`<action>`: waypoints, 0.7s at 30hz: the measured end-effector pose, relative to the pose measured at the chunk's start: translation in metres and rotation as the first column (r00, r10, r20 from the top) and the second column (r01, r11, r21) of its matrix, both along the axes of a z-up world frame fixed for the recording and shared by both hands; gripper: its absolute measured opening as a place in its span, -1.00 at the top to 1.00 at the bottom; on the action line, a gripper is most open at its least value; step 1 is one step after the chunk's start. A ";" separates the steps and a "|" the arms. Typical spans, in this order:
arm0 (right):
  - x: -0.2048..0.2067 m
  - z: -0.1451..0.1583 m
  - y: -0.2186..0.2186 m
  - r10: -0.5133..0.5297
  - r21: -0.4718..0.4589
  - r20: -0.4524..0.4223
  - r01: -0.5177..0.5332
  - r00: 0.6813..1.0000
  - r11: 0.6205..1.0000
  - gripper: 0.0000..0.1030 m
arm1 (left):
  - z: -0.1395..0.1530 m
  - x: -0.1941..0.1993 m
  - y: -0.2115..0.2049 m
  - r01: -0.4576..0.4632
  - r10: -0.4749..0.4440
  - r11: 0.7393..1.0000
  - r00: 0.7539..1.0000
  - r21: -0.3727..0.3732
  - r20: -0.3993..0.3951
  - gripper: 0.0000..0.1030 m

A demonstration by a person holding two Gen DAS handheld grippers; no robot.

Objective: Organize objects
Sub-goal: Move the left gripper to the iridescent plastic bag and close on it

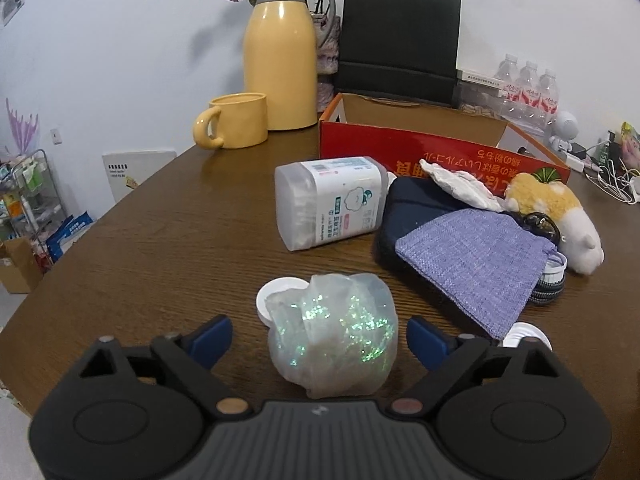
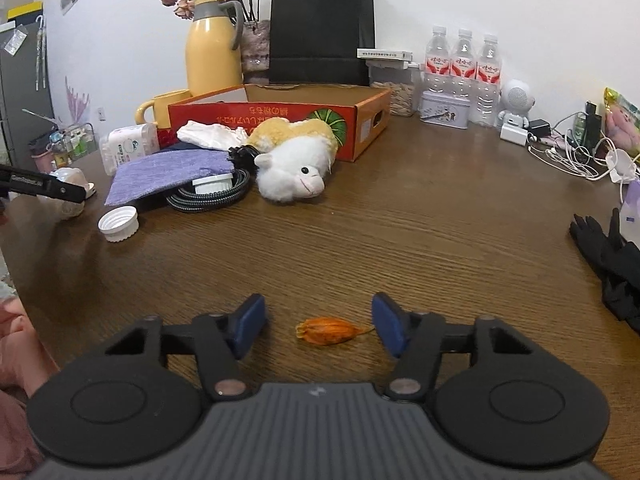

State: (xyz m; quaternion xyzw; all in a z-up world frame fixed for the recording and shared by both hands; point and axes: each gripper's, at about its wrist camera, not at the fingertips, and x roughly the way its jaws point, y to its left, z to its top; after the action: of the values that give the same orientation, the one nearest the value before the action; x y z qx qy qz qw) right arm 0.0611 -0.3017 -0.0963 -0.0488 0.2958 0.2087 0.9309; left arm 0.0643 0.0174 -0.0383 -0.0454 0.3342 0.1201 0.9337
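Dried orange flower (image 2: 329,331) lies flat on the wooden surface (image 2: 400,220), long axis crosswise, stem tip toward the right fingers' (image 2: 320,328) right pad. Both pads stand apart, untouching. Left fingers (image 1: 320,338) straddle a glittery bag (image 1: 332,336), spread wide.

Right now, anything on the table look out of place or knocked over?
Yes. The cotton swab container lies on its side beside the red box, not upright. A loose white cap sits alone on the table.
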 end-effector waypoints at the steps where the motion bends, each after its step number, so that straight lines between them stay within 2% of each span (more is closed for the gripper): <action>1: 0.000 0.000 -0.001 0.000 0.005 0.003 0.000 1.000 1.000 -0.18 | 0.000 0.000 0.000 -0.003 0.003 1.000 1.000 -0.001 0.005 -0.70; 4: -0.003 -0.002 -0.004 -0.008 0.018 0.015 0.007 1.000 1.000 -0.18 | 0.001 0.001 -0.002 -0.004 0.004 1.000 1.000 -0.004 0.014 -0.54; 6: -0.005 -0.003 -0.005 -0.010 0.024 0.025 0.009 1.000 1.000 -0.09 | 0.000 0.003 -0.003 -0.001 0.001 1.000 1.000 -0.007 0.011 -0.25; 7: -0.006 -0.004 -0.005 -0.009 0.025 0.031 0.008 0.999 1.000 0.12 | 0.000 0.003 -0.003 -0.002 0.002 1.000 1.000 -0.012 0.008 -0.03; 8: -0.007 -0.003 -0.005 -0.005 0.032 0.034 0.004 0.999 0.999 0.21 | -0.001 0.005 -0.002 -0.003 0.003 1.000 1.000 -0.017 0.004 0.06; 13: -0.008 -0.002 -0.005 -0.002 0.047 0.029 0.001 1.000 0.999 0.21 | 0.002 0.000 -0.001 -0.009 0.009 1.000 1.000 -0.016 0.027 0.18; 21: -0.010 0.011 0.011 0.020 0.033 0.054 -0.022 0.998 0.999 0.21 | 0.013 -0.012 0.006 -0.004 0.006 1.000 0.997 -0.018 0.075 0.20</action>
State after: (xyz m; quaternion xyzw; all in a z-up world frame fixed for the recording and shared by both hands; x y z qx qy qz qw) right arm 0.0510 -0.2905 -0.0849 -0.0420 0.2668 0.2220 0.9369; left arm 0.0528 0.0235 -0.0253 -0.0592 0.2998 0.1176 0.9449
